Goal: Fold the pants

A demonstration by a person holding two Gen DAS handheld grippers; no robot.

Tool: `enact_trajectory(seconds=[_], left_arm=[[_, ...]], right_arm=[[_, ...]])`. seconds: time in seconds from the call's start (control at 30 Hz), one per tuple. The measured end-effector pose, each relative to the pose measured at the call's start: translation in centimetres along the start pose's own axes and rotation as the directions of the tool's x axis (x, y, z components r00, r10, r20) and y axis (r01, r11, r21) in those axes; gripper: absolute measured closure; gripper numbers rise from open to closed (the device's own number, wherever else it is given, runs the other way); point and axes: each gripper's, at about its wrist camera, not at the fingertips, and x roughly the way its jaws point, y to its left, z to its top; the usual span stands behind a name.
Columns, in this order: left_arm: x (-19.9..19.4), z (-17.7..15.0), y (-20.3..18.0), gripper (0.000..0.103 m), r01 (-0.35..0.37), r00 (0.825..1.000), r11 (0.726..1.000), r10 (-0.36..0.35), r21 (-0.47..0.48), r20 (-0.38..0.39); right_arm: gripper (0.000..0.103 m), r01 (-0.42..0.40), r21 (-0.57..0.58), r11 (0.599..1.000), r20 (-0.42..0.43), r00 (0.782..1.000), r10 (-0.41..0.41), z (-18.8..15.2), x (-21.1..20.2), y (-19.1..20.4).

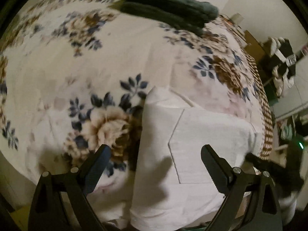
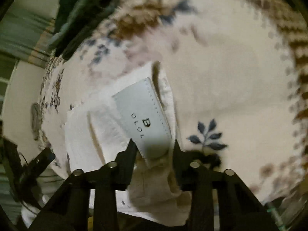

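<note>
- The white pants (image 1: 192,154) lie folded on a flowered blanket (image 1: 96,67), filling the lower middle and lower right of the left wrist view; a stitched back pocket (image 1: 207,146) faces up.
- In the right wrist view the same pants (image 2: 107,127) sit in the lower middle of the frame, with a pale label patch (image 2: 144,119) (printed with a "B" and small letters) showing near the waistband.
- The right gripper (image 2: 154,144) is clamped on the pants, its two black fingers pinching a bunch of white cloth right at the lower edge of the label.
- The left gripper (image 1: 156,152) hovers over the pants with its jaws spread wide, nothing between them; one finger (image 1: 98,163) stands over the blanket's brown flower, the other over the pocket.
- A stack of dark green folded clothes (image 1: 169,5) rests on the blanket at the top of the left view, and at the upper left of the right view (blurred there).
- At the right edge of the left view, past the blanket's checked border (image 1: 267,115), a cluttered rack (image 1: 281,63) is visible.
</note>
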Motion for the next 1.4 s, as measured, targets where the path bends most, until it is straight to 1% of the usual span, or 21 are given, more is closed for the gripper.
enact_trajectory(seconds=[0.07,0.13,0.3,0.43,0.53,0.57,0.63,0.67,0.73,0.77,0.8,0.83,0.93,1.0,1.07,1.17,1.23,1.27,1.3,1.33,1.4], left_arm=[[0.4,0.1,-0.3,0.007,0.033,0.999,0.999,-0.033,-0.032,-0.002],[0.7,0.3,-0.9,0.007,0.049,0.999,0.998,-0.049,-0.029,-0.006],[2.8,1.4,-2.8,0.007,0.094,0.995,0.995,-0.094,-0.019,-0.045],[6.7,2.6,-3.7,0.007,0.123,0.986,0.991,-0.127,-0.044,-0.110],[9.6,3.5,-3.1,0.007,0.104,0.982,0.992,-0.114,-0.074,-0.151],[10.3,3.8,-2.7,0.005,0.090,0.982,0.993,-0.102,-0.079,-0.162],[10.9,4.3,-1.9,0.005,0.091,0.978,0.991,-0.108,-0.100,-0.180],[10.9,4.4,-1.5,0.005,0.102,0.976,0.988,-0.121,-0.114,-0.182],[9.7,4.6,-1.3,0.005,0.102,0.977,0.987,-0.123,-0.124,-0.172],[8.9,4.5,-1.2,0.005,0.103,0.979,0.987,-0.122,-0.121,-0.161],[7.9,4.5,-1.2,0.005,0.112,0.981,0.987,-0.128,-0.117,-0.146],[6.8,4.3,-1.3,0.005,0.121,0.982,0.987,-0.135,-0.106,-0.129],[3.9,2.9,-2.0,0.005,0.122,0.987,0.991,-0.126,-0.049,-0.099],[2.9,1.7,-2.5,0.005,0.116,0.989,0.993,-0.116,-0.012,-0.093],[2.6,0.0,-3.0,0.005,0.123,0.986,0.992,-0.123,-0.008,-0.111],[3.7,-2.3,-3.4,0.005,0.145,0.975,0.989,-0.148,-0.031,-0.164],[4.7,-3.4,-3.8,0.005,0.124,0.972,0.992,-0.126,-0.025,-0.196],[5.2,-3.8,-4.0,0.005,0.102,0.974,0.995,-0.101,-0.007,-0.201],[5.7,-4.2,-4.0,0.005,0.065,0.977,0.998,-0.060,0.018,-0.206],[6.4,-4.6,-3.9,0.005,0.036,0.976,0.999,-0.027,0.039,-0.218],[7.4,-5.0,-3.1,0.000,0.017,0.972,0.999,-0.005,0.047,-0.234]], right_arm=[[0.072,0.022,-0.013,1.000,0.031,0.999,-0.021,-0.7,-1.7,0.9],[0.073,0.039,0.019,0.999,0.051,0.998,-0.040,-1.2,-3.5,0.6],[0.074,0.105,0.148,0.983,0.072,0.991,-0.117,-1.9,-6.6,-3.6],[0.074,0.139,0.205,0.969,0.038,0.988,-0.150,-2.0,-6.1,-7.9],[0.074,0.162,0.197,0.967,0.018,0.986,-0.168,-1.9,-4.8,-9.0],[0.073,0.162,0.199,0.966,0.003,0.986,-0.166,-1.7,-4.2,-9.4],[0.065,0.170,0.226,0.959,-0.022,0.985,-0.169,-1.3,-3.2,-10.3],[0.065,0.174,0.243,0.954,-0.056,0.985,-0.165,-1.2,-2.5,-10.9],[0.059,0.163,0.268,0.950,-0.098,0.985,-0.141,-1.2,-1.8,-11.7],[0.056,0.159,0.268,0.950,-0.099,0.986,-0.137,-1.3,-2.0,-11.8],[0.048,0.161,0.260,0.952,-0.099,0.985,-0.140,-1.5,-2.2,-11.9],[0.043,0.168,0.259,0.951,-0.102,0.984,-0.146,-1.7,-2.7,-12.0],[0.041,0.142,0.326,0.935,-0.095,0.989,-0.117,-3.2,-4.5,-13.2],[0.039,0.058,0.413,0.909,-0.080,0.996,-0.027,-4.9,-5.5,-14.1],[0.039,-0.026,0.518,0.855,-0.082,0.993,0.080,-6.8,-5.0,-14.8],[0.039,-0.136,0.668,0.731,-0.067,0.968,0.242,-9.9,-2.2,-15.2],[0.039,-0.213,0.741,0.637,0.010,0.952,0.306,-11.1,-0.3,-15.4],[0.042,-0.248,0.751,0.612,0.055,0.947,0.316,-11.3,0.3,-15.2],[0.063,-0.265,0.756,0.598,0.093,0.949,0.303,-11.4,0.7,-15.1],[0.077,-0.233,0.765,0.601,0.090,0.962,0.259,-11.6,0.8,-14.9],[0.081,-0.209,0.760,0.615,0.093,0.972,0.215,-12.2,0.4,-14.6]])
